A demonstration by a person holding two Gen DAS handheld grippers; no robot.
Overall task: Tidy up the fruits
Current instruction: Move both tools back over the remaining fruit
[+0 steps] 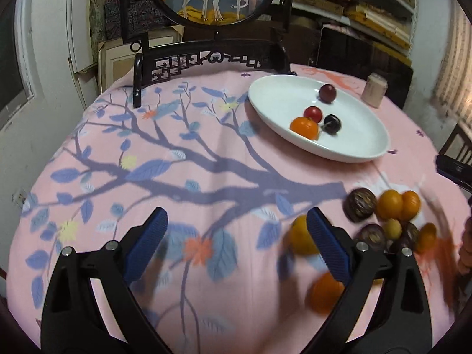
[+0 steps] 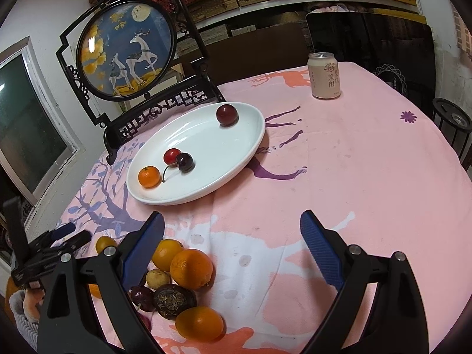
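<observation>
Sorting loose fruit from the pink tabletop [image 2: 368, 177] into the white oval plate [image 2: 250, 144], by the look of it. Four pieces in the plate so far: a small mandarin [image 2: 149, 177] at its 7 o'clock end, a red-and-dark cherry pair [image 2: 180, 159] just beside, a dark plum [image 2: 227, 114] well apart at 1 o'clock. Remaining fruit pile [image 2: 180, 283] clustered at 7 o'clock in the right wrist view: oranges, a wrinkled dark passion fruit [image 2: 174, 299], a small yellow fruit, a dark cherry.

Left claw [image 1: 236, 221] spread wide, nothing between the pads, low over the cloth with an orange [image 1: 301, 240] touching or just behind its right-hand pad; blurred, so contact cannot be told. Right claw [image 2: 231, 224] likewise gaping and empty, pile near its left-hand finger.

Best done by centring one round fruit between the pads before closing, squeezing gently, keeping clear of neighbours to avoid rolling them. Setting down in bare plate, away from the cherries. Drink can [image 2: 324, 76] at 1 o'clock, out of the way.
</observation>
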